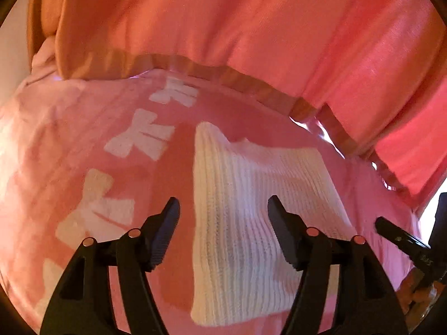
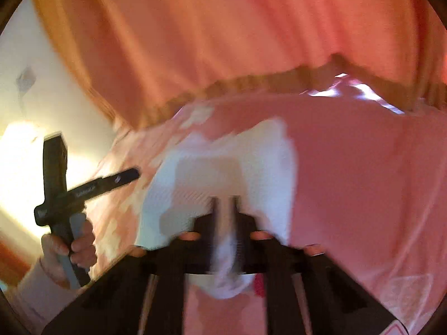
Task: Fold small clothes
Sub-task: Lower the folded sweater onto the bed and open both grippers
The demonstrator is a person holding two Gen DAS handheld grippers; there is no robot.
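- A pink cloth [image 1: 69,128] with white bow-like marks covers the surface; what it covers is hidden.
- A white ribbed knit [image 1: 251,195] lies flat on it, toward 3 o'clock of the marks.

Warm pink-orange cast, fisheye edge bending, right wrist view motion-blurred, window glare

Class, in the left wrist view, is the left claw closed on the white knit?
No, the left claw hangs open over the white knit, its fingers apart.
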